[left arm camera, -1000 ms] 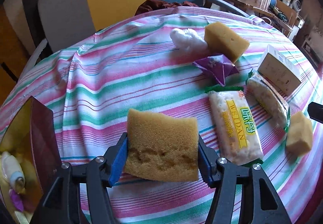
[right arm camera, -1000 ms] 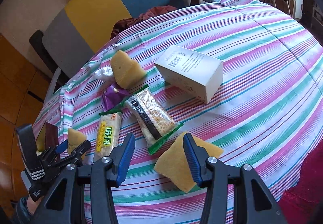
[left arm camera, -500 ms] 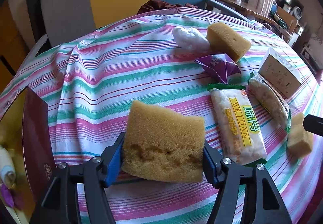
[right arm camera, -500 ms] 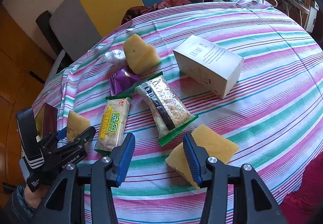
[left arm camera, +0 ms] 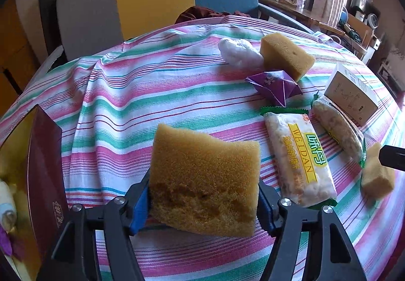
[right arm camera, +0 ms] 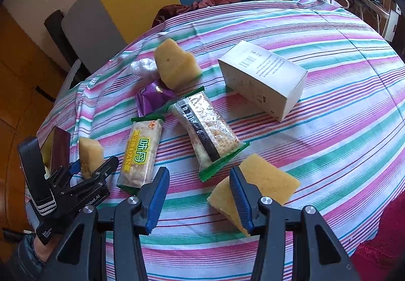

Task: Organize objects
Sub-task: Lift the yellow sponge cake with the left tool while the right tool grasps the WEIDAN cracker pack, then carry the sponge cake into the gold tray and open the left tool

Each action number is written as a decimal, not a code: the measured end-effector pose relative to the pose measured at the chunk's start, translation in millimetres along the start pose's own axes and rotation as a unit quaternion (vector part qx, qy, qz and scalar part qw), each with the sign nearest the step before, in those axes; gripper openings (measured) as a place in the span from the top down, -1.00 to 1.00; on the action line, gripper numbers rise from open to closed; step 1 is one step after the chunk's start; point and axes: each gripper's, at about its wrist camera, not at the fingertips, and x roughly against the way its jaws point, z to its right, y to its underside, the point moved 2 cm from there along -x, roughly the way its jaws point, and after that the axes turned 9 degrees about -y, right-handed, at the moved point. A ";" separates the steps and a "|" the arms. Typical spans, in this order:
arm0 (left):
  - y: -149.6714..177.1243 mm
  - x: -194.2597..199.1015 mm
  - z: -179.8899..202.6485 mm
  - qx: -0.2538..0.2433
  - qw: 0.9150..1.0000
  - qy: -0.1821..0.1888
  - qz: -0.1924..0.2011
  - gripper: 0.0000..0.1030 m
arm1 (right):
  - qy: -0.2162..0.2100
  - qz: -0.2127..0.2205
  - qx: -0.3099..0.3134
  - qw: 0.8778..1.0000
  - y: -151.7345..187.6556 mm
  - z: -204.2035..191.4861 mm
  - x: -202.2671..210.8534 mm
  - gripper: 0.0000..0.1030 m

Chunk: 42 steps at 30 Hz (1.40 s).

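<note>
L gripper [left arm camera: 202,205] has eased wider over the last sec; pads still touch the yellow sponge [left arm camera: 205,179], held above the striped cloth [left arm camera: 126,103] beside the dark red box [left arm camera: 43,179]. Release likely starting. R gripper [right arm camera: 200,194] unchanged: jaws apart, nothing between, second sponge [right arm camera: 268,179] outside its right finger.

Both wrist cameras look steeply down, close over the desk [left arm camera: 157,93]: left view nearer the left edge. Shared: WEIDAN packet [left arm camera: 301,162] [right arm camera: 141,154].
</note>
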 end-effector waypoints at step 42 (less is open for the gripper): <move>74.9 153.4 -153.4 0.125 0.991 0.021 0.051 -0.17 | 0.056 -0.059 0.103 0.991 -10.1 -84.5 -106.0 0.05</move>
